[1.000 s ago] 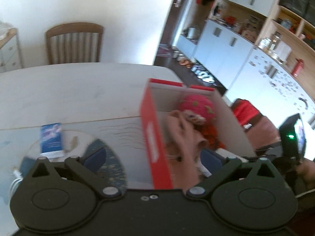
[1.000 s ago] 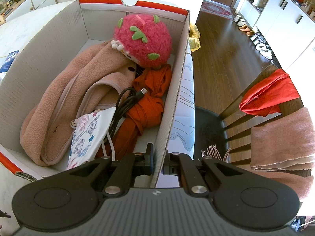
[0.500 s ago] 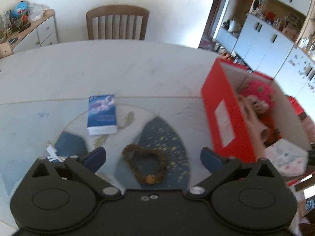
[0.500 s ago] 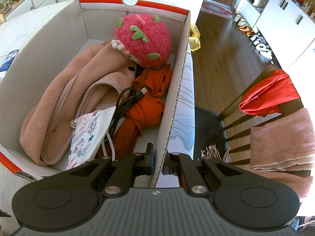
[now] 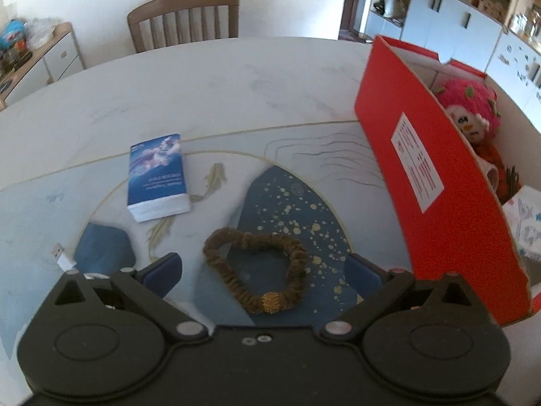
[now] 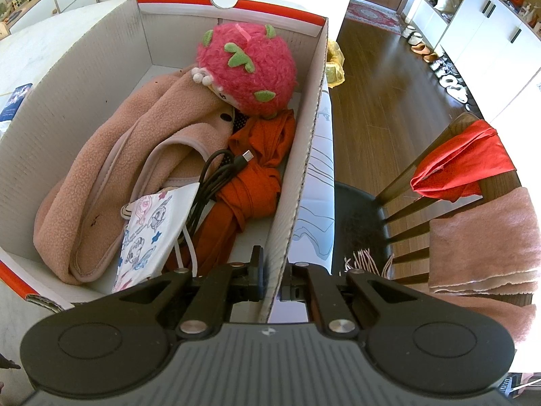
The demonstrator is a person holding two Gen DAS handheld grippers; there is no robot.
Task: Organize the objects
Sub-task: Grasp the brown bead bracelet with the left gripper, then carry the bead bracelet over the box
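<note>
A brown bead bracelet [image 5: 257, 267] lies on the patterned table mat, between the spread fingers of my open, empty left gripper [image 5: 263, 274]. A blue tissue pack [image 5: 157, 176] lies farther left. A white USB cable end [image 5: 62, 257] shows at the left finger. The red cardboard box [image 5: 439, 182] stands at the right. My right gripper [image 6: 274, 275] is shut on the box's right wall [image 6: 297, 176]. Inside lie a pink plush toy [image 6: 247, 67], a pink fleece [image 6: 135, 169], an orange cloth [image 6: 257, 176], a black cable [image 6: 216, 172] and a printed mask [image 6: 152, 233].
A wooden chair [image 5: 184, 18] stands behind the white table [image 5: 203, 81]. A second chair [image 6: 439, 182] with a red cloth and pink towel is right of the box, over a dark wood floor. Cabinets line the far right.
My left gripper has swung left from over the box to the table mat and come down around the bracelet. The right gripper has kept its hold on the box wall.
</note>
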